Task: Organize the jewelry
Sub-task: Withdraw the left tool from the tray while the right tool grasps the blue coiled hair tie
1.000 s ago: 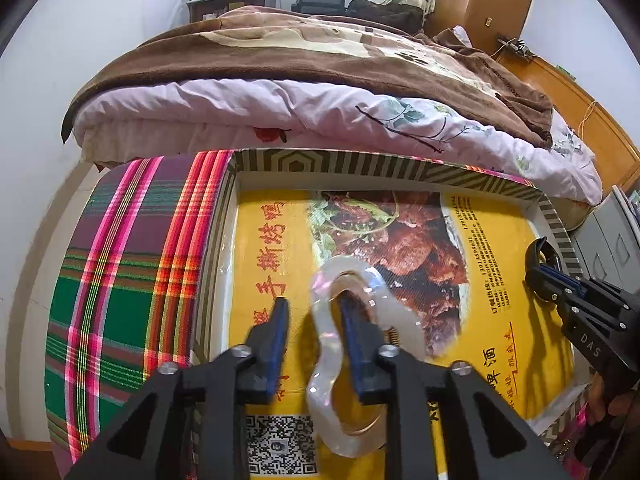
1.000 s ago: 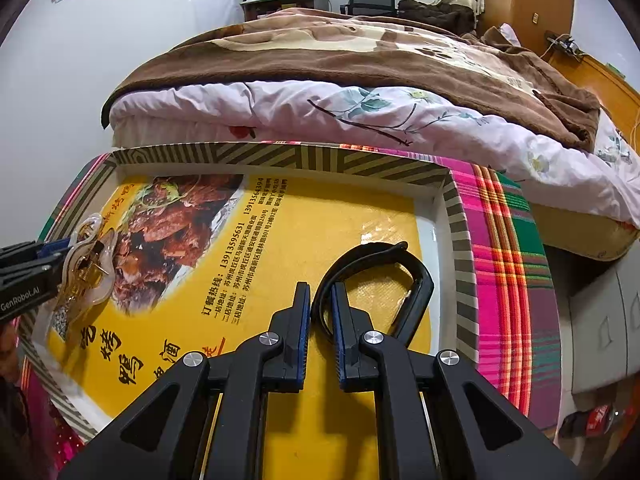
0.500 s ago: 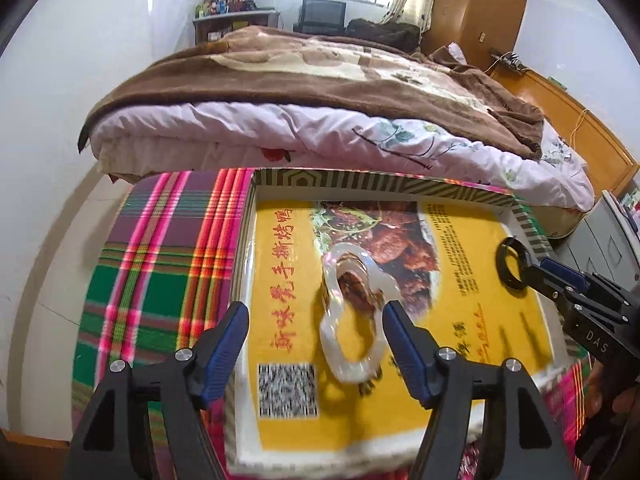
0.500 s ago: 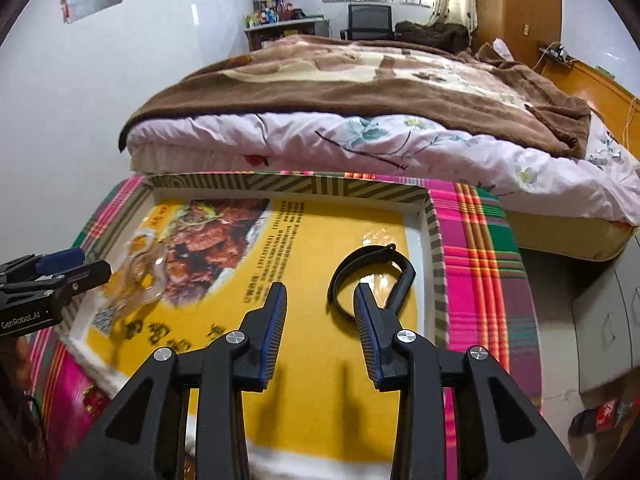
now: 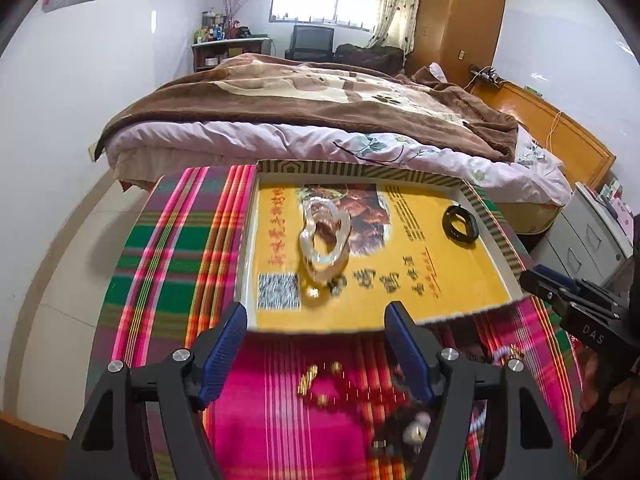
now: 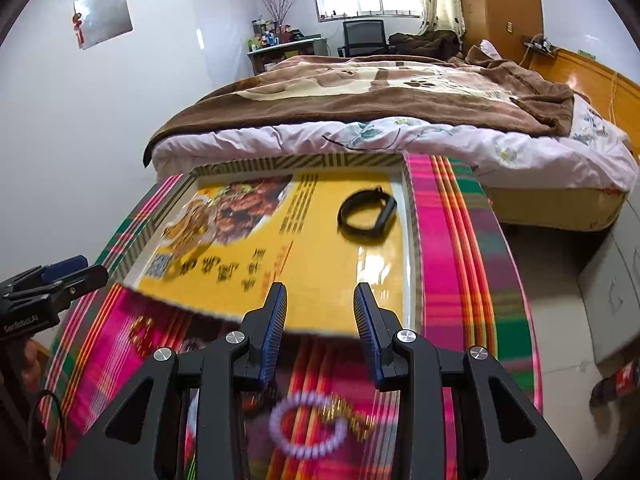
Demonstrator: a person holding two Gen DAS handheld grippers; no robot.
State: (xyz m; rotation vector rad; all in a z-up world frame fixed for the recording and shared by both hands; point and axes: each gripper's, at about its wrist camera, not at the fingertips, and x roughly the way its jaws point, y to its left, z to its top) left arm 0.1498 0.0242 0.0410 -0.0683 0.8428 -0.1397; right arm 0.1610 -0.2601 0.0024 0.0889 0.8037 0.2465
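Both my grippers, left [image 5: 314,344] and right [image 6: 320,330], hang open and empty over the tray's [image 5: 486,210] near edge; clear bangle [image 5: 324,236] and black band [image 6: 366,214] lie well apart inside.

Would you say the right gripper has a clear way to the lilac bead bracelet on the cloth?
Probably yes: the right gripper is open and empty, and the lilac bead bracelet lies uncovered on the plaid cloth just below its fingers.

I see white walls [image 5: 60,120] | bed [image 5: 320,120] under brown blanket [image 5: 300,96] | daylit window [image 5: 324,4] behind desk chair [image 6: 364,36] | wooden wardrobe [image 5: 460,20] | pale tiled floor [image 6: 560,280]
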